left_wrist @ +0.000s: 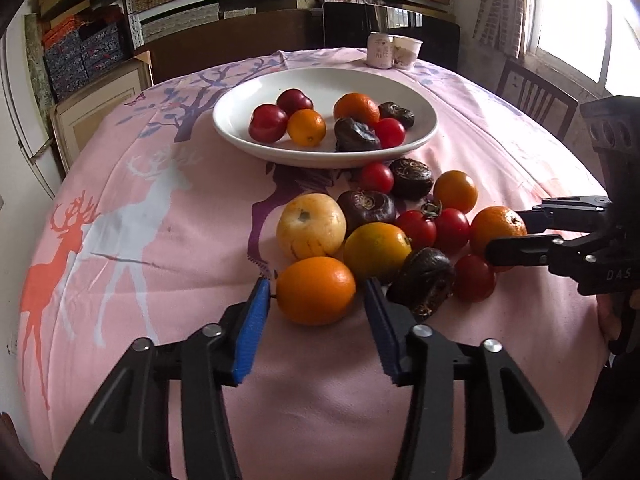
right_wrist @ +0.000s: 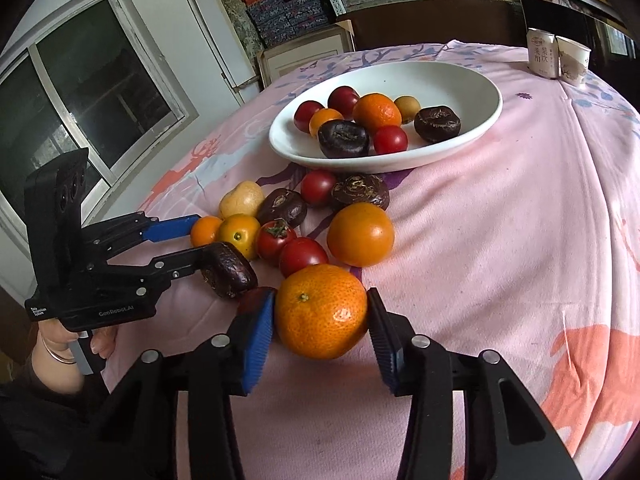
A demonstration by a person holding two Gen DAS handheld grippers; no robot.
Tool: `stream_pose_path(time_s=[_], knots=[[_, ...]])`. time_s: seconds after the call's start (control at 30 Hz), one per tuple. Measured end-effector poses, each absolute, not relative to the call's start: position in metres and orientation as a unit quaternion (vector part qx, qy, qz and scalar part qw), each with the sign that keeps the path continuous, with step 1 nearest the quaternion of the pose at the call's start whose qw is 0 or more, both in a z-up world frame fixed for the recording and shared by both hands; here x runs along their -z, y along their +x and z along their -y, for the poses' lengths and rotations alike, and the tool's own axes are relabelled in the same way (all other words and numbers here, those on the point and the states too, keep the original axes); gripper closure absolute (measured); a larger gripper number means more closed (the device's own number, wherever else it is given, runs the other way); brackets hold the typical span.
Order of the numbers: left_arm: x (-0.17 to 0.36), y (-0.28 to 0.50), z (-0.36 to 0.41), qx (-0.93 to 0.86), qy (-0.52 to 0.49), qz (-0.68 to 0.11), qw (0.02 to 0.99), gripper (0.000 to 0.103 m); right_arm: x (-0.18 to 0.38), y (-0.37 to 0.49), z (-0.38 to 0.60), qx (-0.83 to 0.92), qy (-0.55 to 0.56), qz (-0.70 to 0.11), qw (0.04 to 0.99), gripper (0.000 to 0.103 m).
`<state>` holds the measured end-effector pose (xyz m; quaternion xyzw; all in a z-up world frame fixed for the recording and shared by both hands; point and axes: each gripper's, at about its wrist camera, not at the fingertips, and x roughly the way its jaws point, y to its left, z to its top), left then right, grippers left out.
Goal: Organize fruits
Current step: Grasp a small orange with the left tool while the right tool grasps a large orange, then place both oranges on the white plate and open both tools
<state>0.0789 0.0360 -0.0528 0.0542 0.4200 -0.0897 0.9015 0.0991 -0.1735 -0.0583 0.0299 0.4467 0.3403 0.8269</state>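
- Right fingers are pinching a tangerine, both blue pads pressing its sides at the near end of the fruit pile.
- Left fingers are standing on either side of a small orange; gaps are showing between pads and peel, so nothing is being gripped.
- Right gripper is pointing down at the pink cloth; left gripper is doing likewise just beside it.
- Dark chestnut is lying against the left gripper's right pad.
- Loose fruit is sitting in a cluster: a pale yellow fruit, red tomatoes, more oranges and dark chestnuts.
- White plate is resting beyond the pile, holding plums, oranges, tomatoes and chestnuts.
- Two cups are standing at the far edge.
- Person's hand is holding the left gripper's handle.
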Motion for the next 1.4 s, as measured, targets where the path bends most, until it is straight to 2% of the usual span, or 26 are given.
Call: stream_pose_path(time_s=[0.27, 0.43, 0.6, 0.8, 0.83, 0.87, 0.9, 1.0, 1.4], knots=[[0.039, 0.054, -0.053, 0.099, -0.009, -0.388, 0.916, 0.06, 0.051, 0.097, 0.185, -0.35, 0.06, -0.425, 0.833, 0.057], [0.003, 0.052, -0.059, 0.099, -0.023, -0.34, 0.935, 0.06, 0.023, 0.114, 0.202, -0.347, 0.087, -0.398, 0.845, 0.057], [-0.018, 0.103, -0.046, 0.108, -0.018, -0.329, 0.938, 0.06, -0.01, 0.167, 0.201, -0.328, 0.099, -0.382, 0.858, 0.057], [-0.003, 0.187, -0.03, 0.088, -0.024, -0.365, 0.926, 0.059, -0.01, 0.239, 0.176, -0.296, 0.111, -0.408, 0.856, 0.054], [0.0, 0.195, -0.03, 0.079, -0.025, -0.369, 0.926, 0.053, -0.007, 0.246, 0.172, -0.294, 0.109, -0.412, 0.855, 0.049], [0.001, 0.199, -0.032, 0.072, -0.032, -0.371, 0.925, 0.048, -0.005, 0.251, 0.169, -0.288, 0.105, -0.414, 0.857, 0.039], [0.001, 0.199, -0.037, 0.07, -0.048, -0.37, 0.925, 0.041, -0.004, 0.252, 0.169, -0.282, 0.104, -0.412, 0.86, 0.039], [-0.004, 0.182, -0.046, 0.076, -0.062, -0.354, 0.93, 0.035, -0.005, 0.236, 0.177, -0.281, 0.102, -0.4, 0.866, 0.038], [0.027, 0.049, 0.001, 0.152, 0.066, -0.373, 0.913, 0.035, 0.039, 0.129, 0.232, -0.283, 0.105, -0.392, 0.869, 0.03]])
